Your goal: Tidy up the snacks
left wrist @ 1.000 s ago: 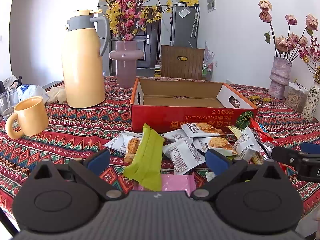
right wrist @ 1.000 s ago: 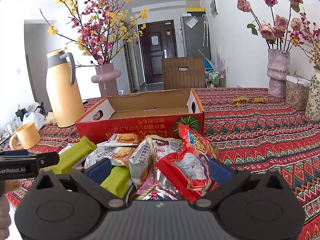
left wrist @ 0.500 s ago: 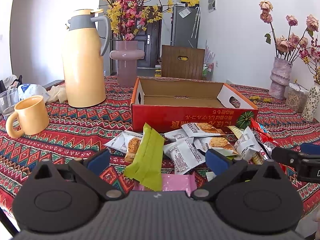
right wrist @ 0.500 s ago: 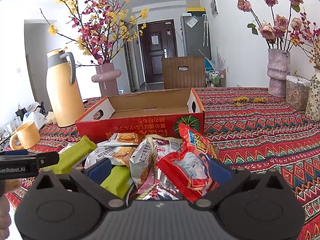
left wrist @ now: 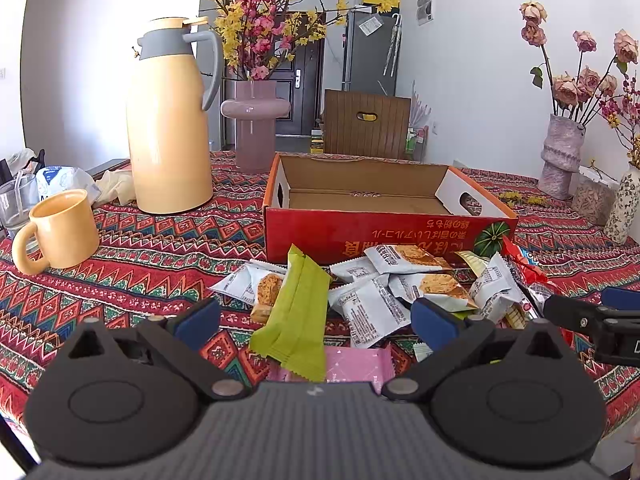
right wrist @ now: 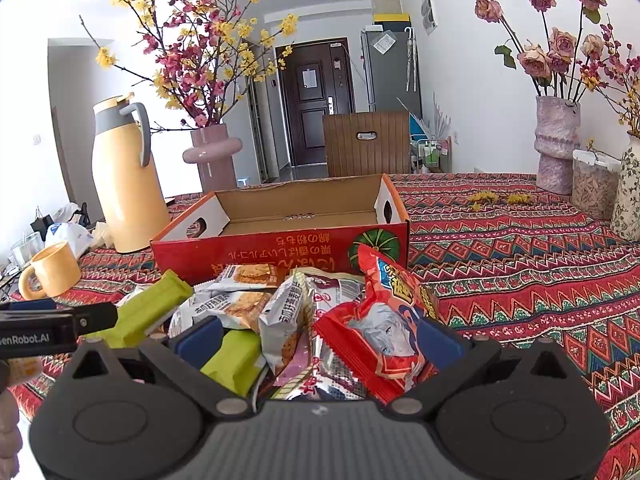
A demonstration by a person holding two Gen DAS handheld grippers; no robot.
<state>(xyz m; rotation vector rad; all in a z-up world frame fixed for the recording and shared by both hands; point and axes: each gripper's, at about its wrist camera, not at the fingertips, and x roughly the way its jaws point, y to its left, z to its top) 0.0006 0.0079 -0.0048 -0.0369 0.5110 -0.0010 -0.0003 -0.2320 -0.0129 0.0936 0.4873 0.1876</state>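
Observation:
An empty red cardboard box stands open on the patterned tablecloth. A heap of snack packets lies in front of it: a long green packet, white biscuit packets, a pink packet and a red packet. My left gripper is open just above the near end of the heap, its fingers either side of the green and pink packets. My right gripper is open over the heap's right side, with the red packet, a silver packet and a green packet between its fingers.
A tall yellow thermos and yellow mug stand at the left, with a glass at the left edge. A pink vase stands behind the box. Rose vases and a clear jar stand at the right. A hand shows low left.

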